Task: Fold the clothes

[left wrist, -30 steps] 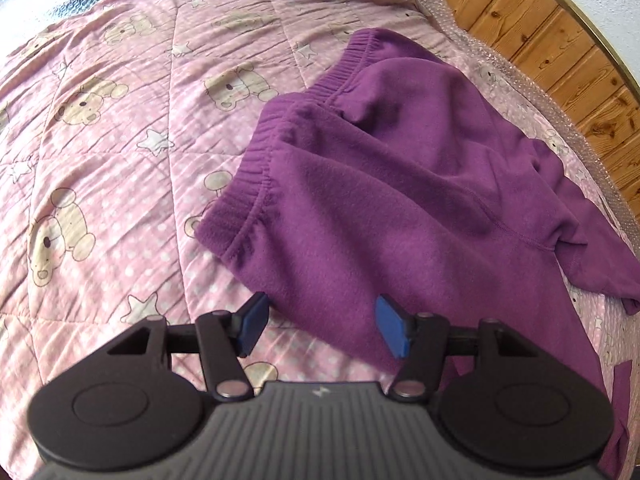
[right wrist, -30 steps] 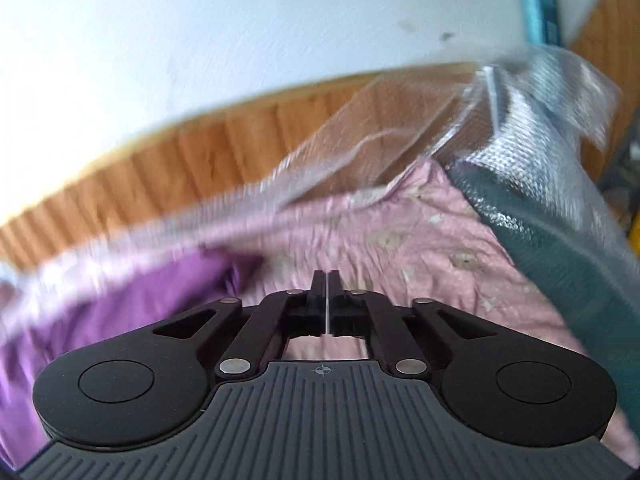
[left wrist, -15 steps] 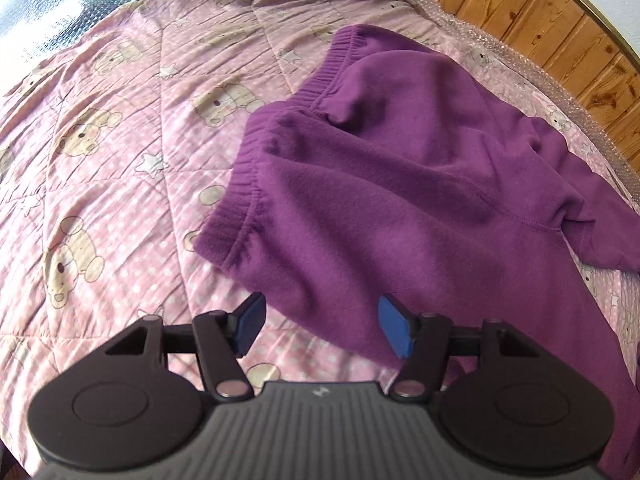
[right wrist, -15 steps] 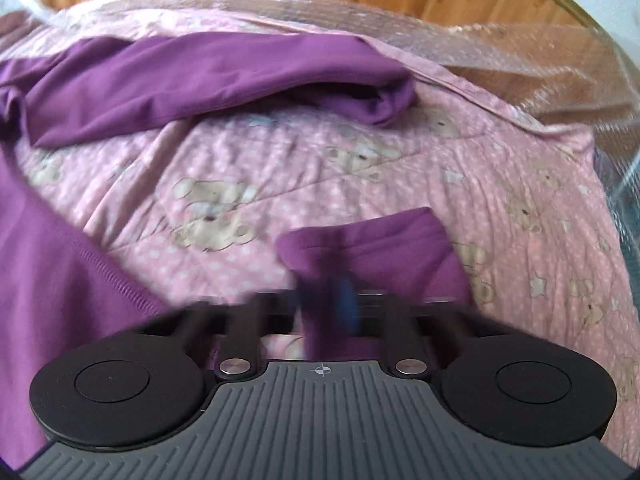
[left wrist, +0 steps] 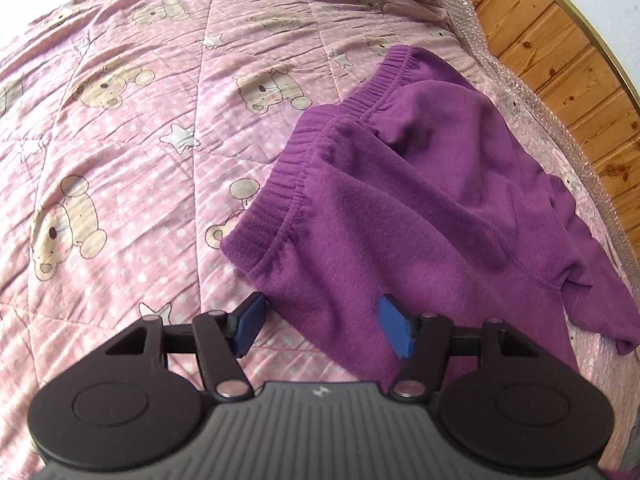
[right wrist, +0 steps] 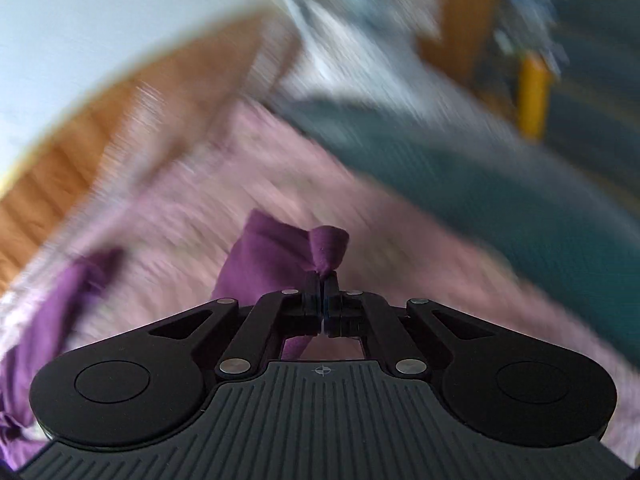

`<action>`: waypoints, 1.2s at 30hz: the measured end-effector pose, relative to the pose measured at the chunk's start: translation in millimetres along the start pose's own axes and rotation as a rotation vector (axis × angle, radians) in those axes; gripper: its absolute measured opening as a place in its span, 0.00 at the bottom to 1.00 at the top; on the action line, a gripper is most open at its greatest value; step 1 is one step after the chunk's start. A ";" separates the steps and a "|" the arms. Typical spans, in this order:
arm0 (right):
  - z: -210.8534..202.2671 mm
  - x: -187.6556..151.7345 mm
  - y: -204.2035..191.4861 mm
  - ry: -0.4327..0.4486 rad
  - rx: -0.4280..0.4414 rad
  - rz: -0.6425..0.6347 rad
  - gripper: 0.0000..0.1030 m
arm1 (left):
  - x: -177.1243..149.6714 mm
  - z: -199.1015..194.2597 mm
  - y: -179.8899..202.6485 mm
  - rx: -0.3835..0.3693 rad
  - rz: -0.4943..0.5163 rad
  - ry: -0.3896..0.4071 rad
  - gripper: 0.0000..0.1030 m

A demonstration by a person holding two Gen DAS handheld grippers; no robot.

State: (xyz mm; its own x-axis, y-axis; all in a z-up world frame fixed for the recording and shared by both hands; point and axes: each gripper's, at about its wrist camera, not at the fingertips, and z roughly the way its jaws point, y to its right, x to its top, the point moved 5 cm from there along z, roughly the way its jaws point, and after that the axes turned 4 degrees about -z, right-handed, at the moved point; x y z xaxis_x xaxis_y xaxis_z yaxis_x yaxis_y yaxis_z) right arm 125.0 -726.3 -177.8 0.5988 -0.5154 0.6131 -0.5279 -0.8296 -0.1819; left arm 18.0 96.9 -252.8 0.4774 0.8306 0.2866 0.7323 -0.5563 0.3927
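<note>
A purple fleece sweater [left wrist: 420, 208] lies crumpled on the pink bear-print quilt [left wrist: 120, 140], its ribbed hem toward the left. My left gripper [left wrist: 322, 326] is open and hovers just above the sweater's near edge, touching nothing. In the blurred right wrist view my right gripper [right wrist: 322, 280] is shut on a bunched end of the purple sweater [right wrist: 280, 256] and holds it above the quilt [right wrist: 380, 280]. More purple cloth [right wrist: 60, 300] lies at the left of that view.
A wooden headboard [left wrist: 560, 64] with bubble wrap along it runs behind the bed at the right. A dark green cover [right wrist: 480, 184] lies on the bed's far side in the right wrist view. A yellow post [right wrist: 532, 92] stands beyond it.
My right gripper has closed on the sweater's end and swung up and away fast, blurring its view. My left gripper has drawn back slightly from the sweater and stays open.
</note>
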 end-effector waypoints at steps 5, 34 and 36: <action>16.1 -55.1 52.0 -0.078 -0.093 0.146 0.00 | -0.8 -4.5 -18.0 -0.064 -0.160 0.031 0.66; -32.1 32.4 -67.4 0.051 0.252 0.147 0.00 | 114.7 -68.2 -33.7 -0.202 -0.088 0.074 0.07; -68.4 49.2 -75.5 0.146 0.339 0.155 0.00 | 114.2 -81.1 -31.9 -0.232 -0.074 0.081 0.07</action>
State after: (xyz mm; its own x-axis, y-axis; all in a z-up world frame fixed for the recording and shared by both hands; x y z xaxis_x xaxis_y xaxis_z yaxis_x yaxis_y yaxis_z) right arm 153.1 -674.3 -81.3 0.4224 -0.6246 0.6568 -0.3619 -0.7806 -0.5096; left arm 9.8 207.8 -161.7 0.3794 0.8698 0.3155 0.6281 -0.4925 0.6024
